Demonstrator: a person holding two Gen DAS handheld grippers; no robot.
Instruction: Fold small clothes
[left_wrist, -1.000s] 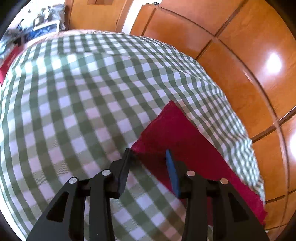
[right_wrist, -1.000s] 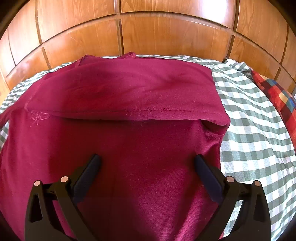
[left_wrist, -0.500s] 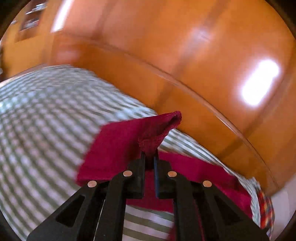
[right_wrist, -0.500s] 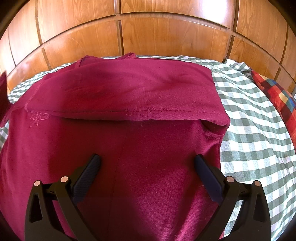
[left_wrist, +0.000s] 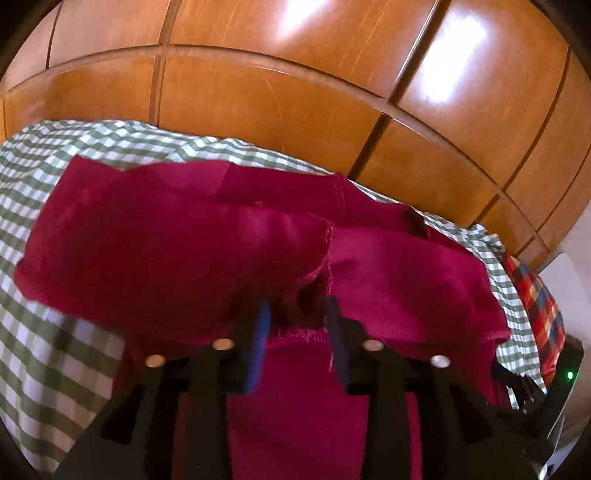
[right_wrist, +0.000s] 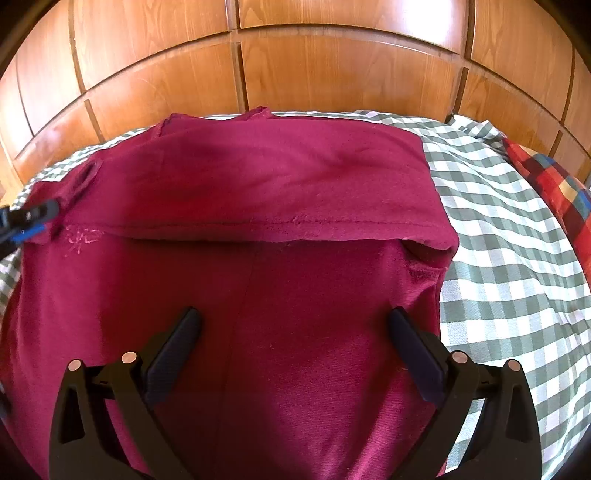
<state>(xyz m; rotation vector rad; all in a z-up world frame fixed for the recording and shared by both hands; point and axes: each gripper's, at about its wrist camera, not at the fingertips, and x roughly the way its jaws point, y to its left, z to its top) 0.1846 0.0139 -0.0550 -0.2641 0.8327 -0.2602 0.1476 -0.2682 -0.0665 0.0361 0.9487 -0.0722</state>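
A dark red shirt (right_wrist: 280, 206) lies on the green checked bedspread (right_wrist: 509, 266), its far part folded toward me over the body. My right gripper (right_wrist: 293, 325) is open and empty, hovering over the shirt's near part. My left gripper (left_wrist: 297, 314) has its jaws apart over the shirt's left side; the left sleeve (left_wrist: 177, 243) lies folded in over the body just ahead of the fingertips. The left gripper also shows in the right wrist view (right_wrist: 26, 221) at the shirt's left edge.
A wooden panelled headboard (right_wrist: 314, 70) runs along the far side of the bed. A red plaid cloth (right_wrist: 554, 184) lies at the far right. The right gripper's body shows at the lower right of the left wrist view (left_wrist: 554, 398).
The left gripper closed on the shirt's left sleeve, lifted it, carried it rightward over the shirt body and opened. The right gripper has not moved.
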